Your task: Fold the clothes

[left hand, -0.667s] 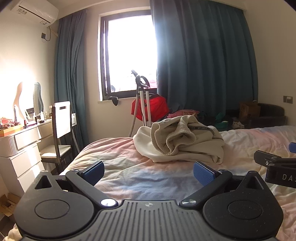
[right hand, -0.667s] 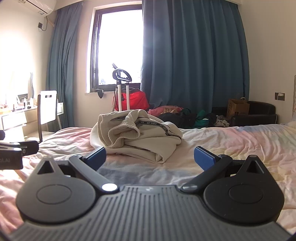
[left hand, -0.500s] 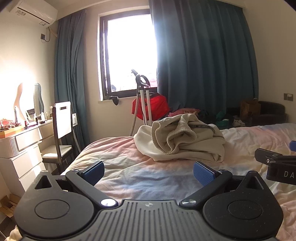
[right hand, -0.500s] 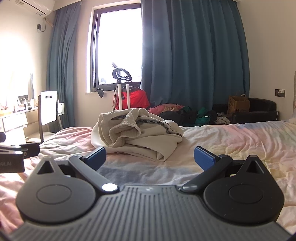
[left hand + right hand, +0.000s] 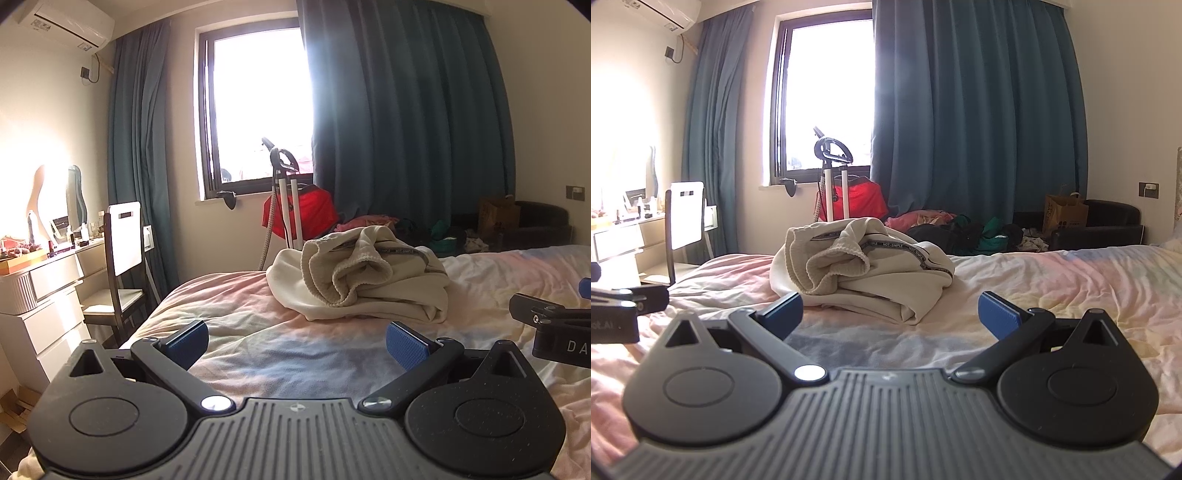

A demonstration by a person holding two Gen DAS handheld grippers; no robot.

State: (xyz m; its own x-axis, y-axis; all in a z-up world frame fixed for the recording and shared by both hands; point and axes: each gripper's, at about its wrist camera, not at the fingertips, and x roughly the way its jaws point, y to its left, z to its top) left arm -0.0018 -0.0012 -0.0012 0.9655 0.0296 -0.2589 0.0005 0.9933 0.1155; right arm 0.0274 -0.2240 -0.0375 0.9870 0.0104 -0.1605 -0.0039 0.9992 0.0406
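Note:
A crumpled cream sweatshirt (image 5: 362, 277) with a ribbed cuff and a dark printed tape lies bunched on the bed (image 5: 258, 332). It also shows in the right wrist view (image 5: 860, 269). My left gripper (image 5: 297, 341) is open and empty, low over the sheet, short of the sweatshirt. My right gripper (image 5: 890, 314) is open and empty, also in front of the sweatshirt, its left pad close to the garment's near edge. Each gripper's side shows at the edge of the other's view.
The bed has a pink, rumpled sheet (image 5: 1052, 280). A white dresser (image 5: 40, 295) and chair (image 5: 122, 258) stand at the left. A garment steamer and red bag (image 5: 295, 214) stand by the window. Clothes and a dark sofa (image 5: 1100, 225) lie beyond the bed.
Both grippers have shifted slightly toward the sweatshirt, which looks a little larger and lower in both views. Jaws stay open.

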